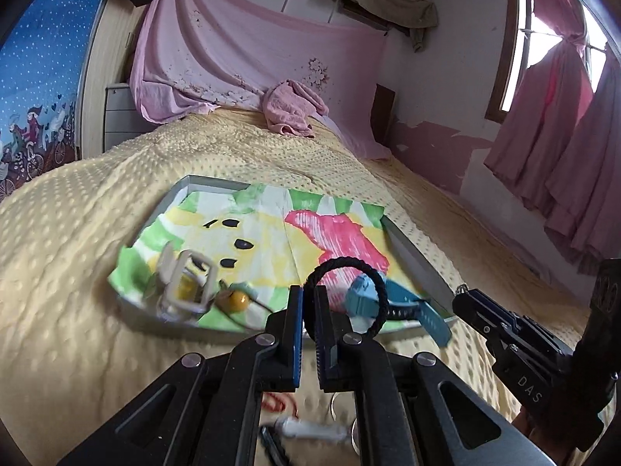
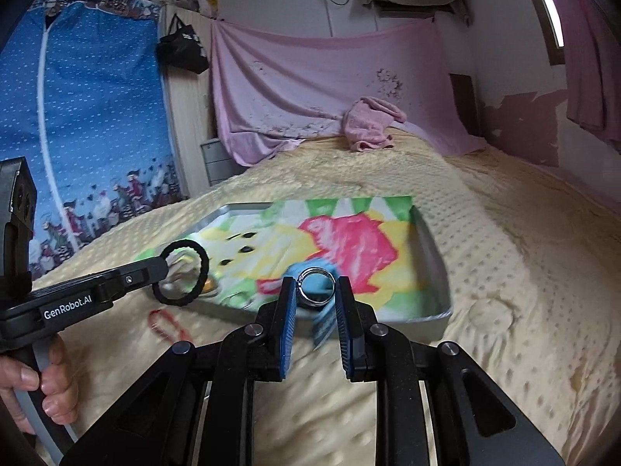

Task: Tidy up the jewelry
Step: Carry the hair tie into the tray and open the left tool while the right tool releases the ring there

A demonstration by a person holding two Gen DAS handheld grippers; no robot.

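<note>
Nearest to the left wrist camera, the left gripper (image 1: 309,312) has its two fingers almost closed on a black braided hair tie (image 1: 349,296). The loop stands upright out of the fingertips and leans toward the right. In the right wrist view the same loop (image 2: 181,272) hangs at the tip of this gripper, over the near left corner of the tray (image 2: 434,260).

The right gripper (image 2: 316,303) has its fingers partly closed, and a silver ring (image 2: 316,286) sits between the blue pads, touching both. The hole of the ring faces the camera, so its flat plane lies across the fingers.

Below the grippers, on the yellow blanket (image 2: 504,272), a red band (image 2: 167,324) lies just outside the near edge of the tray, and some blurred small pieces lie under the left gripper.

Farther on, the tray is lined with a coloured cloth (image 1: 271,233). It holds a blue watch (image 1: 368,299) near the right front, a pale watch (image 1: 186,287) and a yellow bead (image 1: 237,299) at the left front.

I judge that both things are carried toward the tray. The ring is straight ahead of the blue watch, and the hair tie is over the left side, so each hand is nearer to its own side and needs only to lower and open
</note>
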